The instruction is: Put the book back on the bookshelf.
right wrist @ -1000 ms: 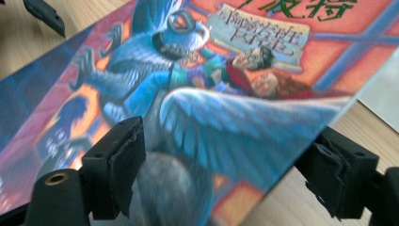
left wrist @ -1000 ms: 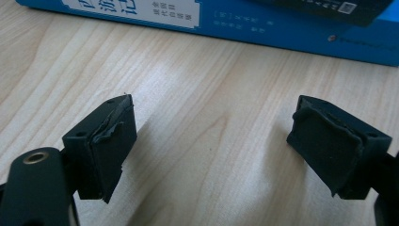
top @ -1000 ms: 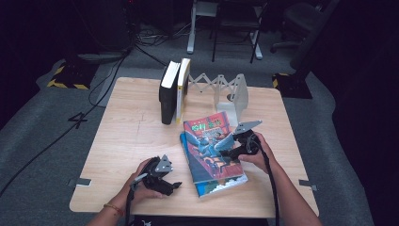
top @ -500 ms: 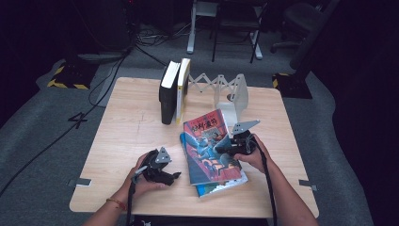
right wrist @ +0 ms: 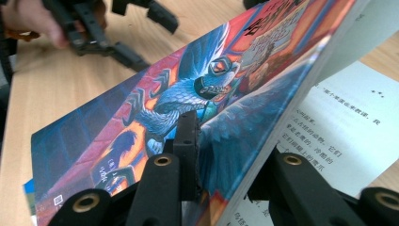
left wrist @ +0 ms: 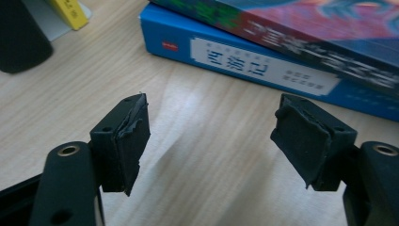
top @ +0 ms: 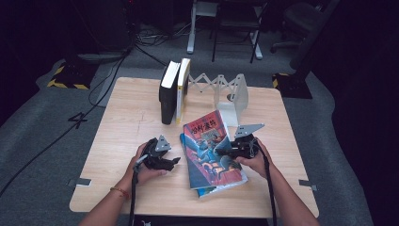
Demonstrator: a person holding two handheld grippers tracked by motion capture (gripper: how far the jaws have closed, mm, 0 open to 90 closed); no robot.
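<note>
Two books lie stacked on the wooden table (top: 122, 122), toward its near right part: a colourful illustrated book (top: 211, 148) on top of a blue book (top: 207, 190) whose edge peeks out beneath. Behind them, in the high view, a black book (top: 167, 96) and a yellow-spined book (top: 183, 89) stand upright against a white folding book rack (top: 230, 92).

From above, the right gripper (top: 227, 151) rests on the illustrated book's right edge; its own view adds that the front cover (right wrist: 188, 94) is lifted off the printed page (right wrist: 348, 136), with one jaw on the cover's face and the other beneath it. These jaws have just been closing and now pinch the cover.

From above, the left gripper (top: 173, 161) sits on the bare table just left of the stack. Its own view shows the pads (left wrist: 129, 141) wide apart, having just narrowed slightly, with only tabletop between them and the blue book's spine (left wrist: 263, 66) just ahead.
</note>
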